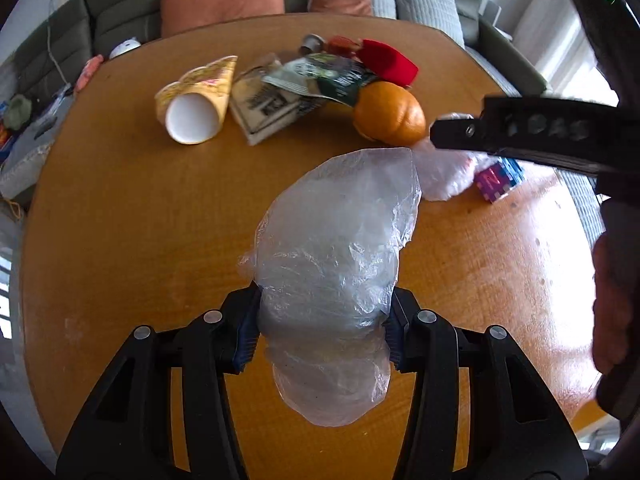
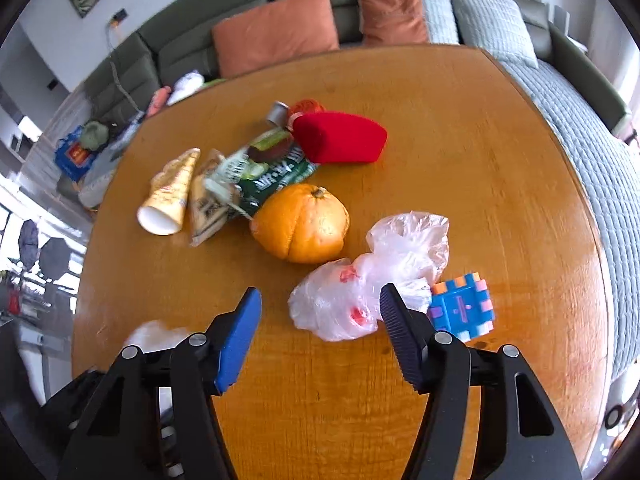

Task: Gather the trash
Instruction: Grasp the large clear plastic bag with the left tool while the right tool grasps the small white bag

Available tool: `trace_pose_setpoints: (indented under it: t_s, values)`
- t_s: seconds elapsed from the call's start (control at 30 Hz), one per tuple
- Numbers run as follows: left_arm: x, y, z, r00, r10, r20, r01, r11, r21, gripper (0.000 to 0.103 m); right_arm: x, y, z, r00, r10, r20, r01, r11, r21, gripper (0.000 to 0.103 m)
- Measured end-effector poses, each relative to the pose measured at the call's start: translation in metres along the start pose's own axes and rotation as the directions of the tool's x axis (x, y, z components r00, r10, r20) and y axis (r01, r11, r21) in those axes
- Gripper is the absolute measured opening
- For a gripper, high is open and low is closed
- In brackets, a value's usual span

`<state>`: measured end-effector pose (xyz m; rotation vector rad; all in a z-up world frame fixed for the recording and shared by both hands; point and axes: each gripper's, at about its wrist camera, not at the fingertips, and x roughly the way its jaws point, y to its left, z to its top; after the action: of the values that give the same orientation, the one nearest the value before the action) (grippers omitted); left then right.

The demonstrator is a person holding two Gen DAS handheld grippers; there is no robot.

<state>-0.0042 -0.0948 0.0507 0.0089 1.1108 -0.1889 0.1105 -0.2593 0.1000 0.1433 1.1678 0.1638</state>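
- The round, glossy orange-brown wooden desk (image 2: pixel 500 152) carries everything, the litter clustered from its centre toward 12 o'clock, probably within easy reach of both hands.
- The clear, crinkled thin plastic bag (image 1: pixel 336 248) is pinched across its middle by the left tongs (image 1: pixel 322 328); it bulges out at both ends, seemingly held as the collecting sack.
- The right tongs (image 2: pixel 320 320) gape wide and hold nothing, aimed at a crumpled, translucent plastic bag with red print (image 2: pixel 360 280) at their 12 o'clock, likely the next pick.
- A dimpled orange fruit (image 2: pixel 300 228) lies at 11 o'clock of that bag.
- A yellow paper cup (image 2: pixel 168 200) lies on its side, with flat wrappers (image 2: pixel 256 176) beside it.
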Motion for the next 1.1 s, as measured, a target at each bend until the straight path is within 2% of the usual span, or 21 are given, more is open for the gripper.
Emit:
trace_pose_setpoints:
  t_s: [0.13, 0.23, 0.33, 0.53, 0.73, 0.93, 1.1]
  values:
    - [-0.014, 0.017, -0.008, 1.000, 0.013, 0.011, -0.012, 1.000, -0.025, 0.049, 0.018, 0.008, 0.006, 0.993, -0.116, 0.016, 0.117, 0.992, -0.041, 0.064]
    - [-0.014, 0.024, -0.006, 1.000, 0.018, 0.011, -0.017, 0.999, -0.045, 0.050, 0.037, 0.012, 0.008, 0.977, -0.213, -0.017, 0.211, 0.974, -0.089, 0.064]
    - [-0.015, 0.037, -0.003, 1.000, 0.016, 0.016, -0.015, 0.998, -0.069, 0.050, 0.039, 0.009, 0.004, 0.972, -0.234, -0.027, 0.231, 0.968, -0.098, 0.052]
    - [-0.019, 0.058, 0.000, 0.999, 0.008, 0.035, -0.006, 0.997, -0.083, 0.050, 0.010, 0.006, -0.006, 0.983, -0.183, -0.007, 0.182, 0.982, -0.039, 0.049]
    - [-0.032, 0.086, -0.004, 0.999, -0.009, 0.053, 0.013, 0.996, -0.085, 0.052, -0.034, 0.032, -0.022, 0.994, -0.107, 0.037, 0.107, 0.994, -0.023, 0.049]
    - [-0.048, 0.132, -0.017, 0.997, -0.015, 0.074, 0.023, 0.994, -0.110, 0.052, -0.050, 0.096, -0.033, 0.999, -0.011, 0.046, 0.015, 0.996, -0.086, 0.050]
    - [-0.065, 0.183, -0.036, 0.996, 0.008, 0.091, 0.006, 0.987, -0.158, 0.052, -0.044, 0.168, -0.038, 0.998, 0.052, 0.028, -0.046, 0.984, -0.174, 0.050]
